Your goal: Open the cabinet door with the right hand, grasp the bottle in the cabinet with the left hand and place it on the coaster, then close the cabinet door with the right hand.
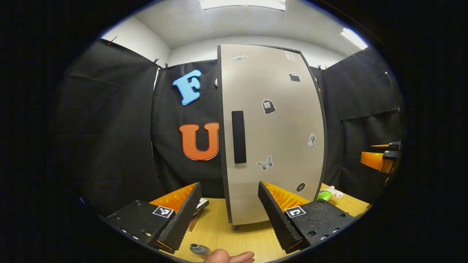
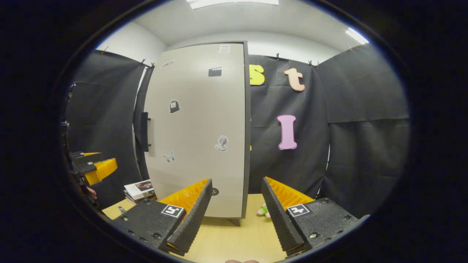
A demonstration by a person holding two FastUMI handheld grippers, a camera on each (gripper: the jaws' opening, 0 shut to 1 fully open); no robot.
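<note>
The cabinet (image 1: pixel 272 135) stands upright on the wooden surface (image 1: pixel 219 230) straight ahead, its grey door (image 2: pixel 197 128) shut flat with the dark handle (image 1: pixel 238 137) along the door's left edge in the left gripper view. Left gripper (image 1: pixel 229 215) hangs in front of it with fingers spread wide and nothing between them, and the right gripper (image 2: pixel 237 215) is just the same, wide apart and empty. A small green-capped item (image 1: pixel 328 193) lies on the surface beside the cabinet's right foot, and a stack of booklets (image 2: pixel 139 190) sits off to its left.
</note>
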